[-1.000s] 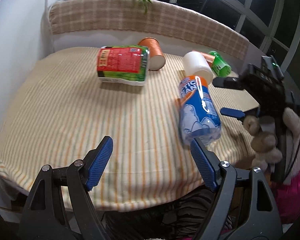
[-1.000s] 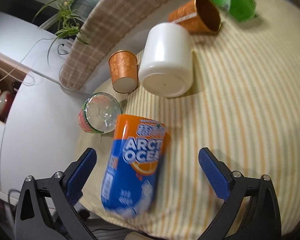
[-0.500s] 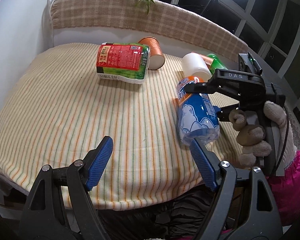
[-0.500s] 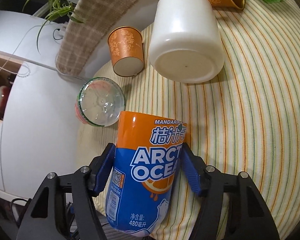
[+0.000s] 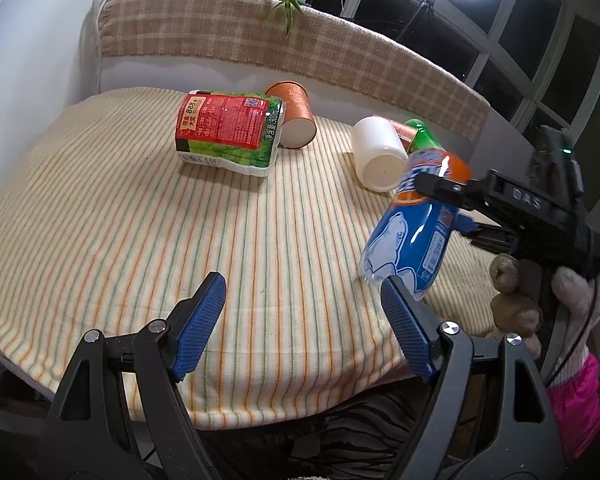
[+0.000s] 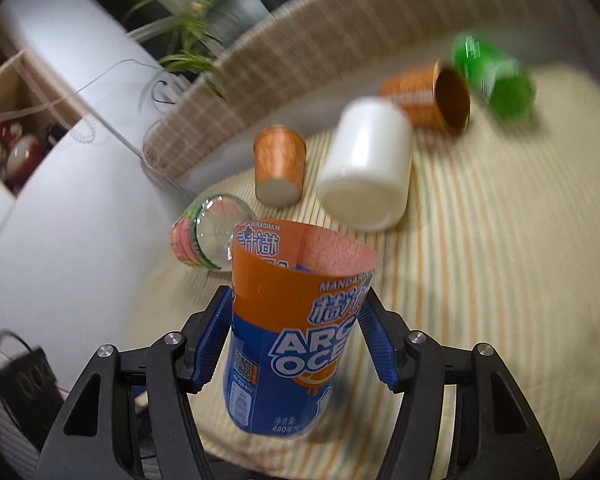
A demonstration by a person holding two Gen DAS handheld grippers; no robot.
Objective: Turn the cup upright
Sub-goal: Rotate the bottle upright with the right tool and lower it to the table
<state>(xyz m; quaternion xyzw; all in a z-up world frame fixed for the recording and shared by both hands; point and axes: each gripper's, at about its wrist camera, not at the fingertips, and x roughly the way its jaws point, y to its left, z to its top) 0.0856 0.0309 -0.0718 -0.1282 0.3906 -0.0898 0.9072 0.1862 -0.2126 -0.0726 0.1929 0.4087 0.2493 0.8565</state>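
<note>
Against the frame 0.5 s ago, the blue-and-orange "Arctic Ocean" plastic cup [image 6: 292, 328] has been raised off the striped yellow tablecloth [image 5: 140, 216] and tilted: it lay on its side then, and in the left wrist view it now slants with its orange end up and its blue end low, near the cloth's front edge. In the right wrist view its open orange rim points up and away from the camera. The background there is blurred.

The right gripper [image 6: 296, 340] is clenched on this cup, its 2 blue pads [image 6: 210, 344] pressing the cup's sides at about mid-height. The left gripper [image 5: 300, 328] is released, jaws spread wide over the cloth's front edge and holding nothing; its right fingertip overlaps the cup's blue end in the picture, and contact cannot be told.

Behind, lying on their sides: a white cylindrical cup [image 5: 378, 154], 2 orange paper cups [image 6: 280, 168] [image 6: 432, 98], a green bottle [image 6: 496, 80] and a red-and-green labelled clear bottle [image 5: 230, 132].
</note>
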